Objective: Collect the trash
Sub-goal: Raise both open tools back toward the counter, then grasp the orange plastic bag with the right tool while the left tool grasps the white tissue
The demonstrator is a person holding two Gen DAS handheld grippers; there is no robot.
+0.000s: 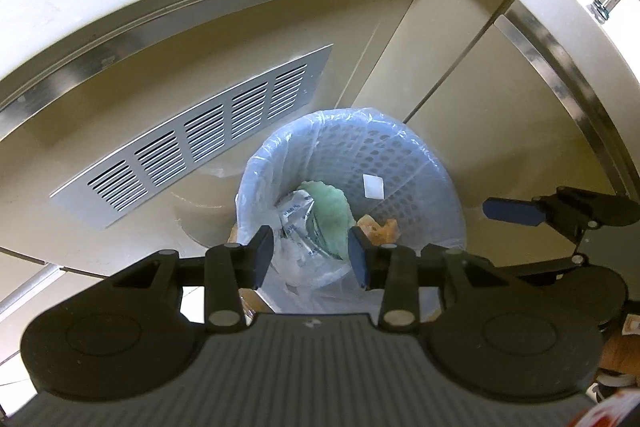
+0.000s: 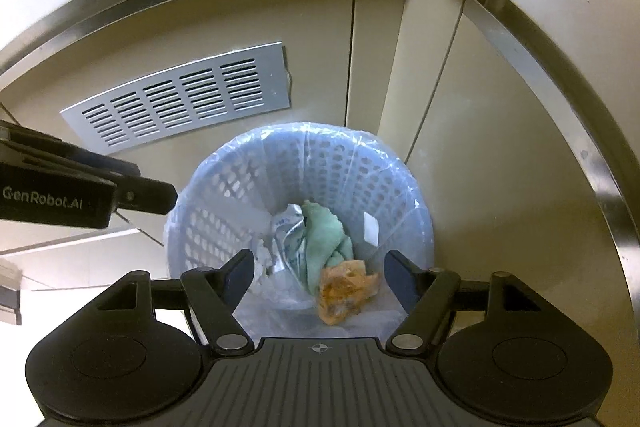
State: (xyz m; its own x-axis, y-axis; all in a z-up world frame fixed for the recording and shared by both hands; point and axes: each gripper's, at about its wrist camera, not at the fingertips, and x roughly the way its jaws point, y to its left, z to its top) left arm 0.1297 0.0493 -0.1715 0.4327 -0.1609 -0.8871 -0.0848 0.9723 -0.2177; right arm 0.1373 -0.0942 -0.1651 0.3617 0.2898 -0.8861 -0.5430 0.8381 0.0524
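in the lower middle of both views sits a perforated bin [image 2: 304,179] lined with a clear plastic bag [image 1: 280,155], standing in the corner beneath a beige cabinet with a slatted metal vent [image 2: 176,99] at its upper left. inside it lie a pale green cloth [image 2: 324,239], a crumpled clear wrapper [image 2: 284,231] and an orange-brown scrap [image 2: 344,287]. the right gripper [image 2: 320,279] hangs over the bin with its jaws spread wide and nothing between them, the scrap lying below in the bin, while the left gripper [image 1: 312,255] is partly open and also empty.
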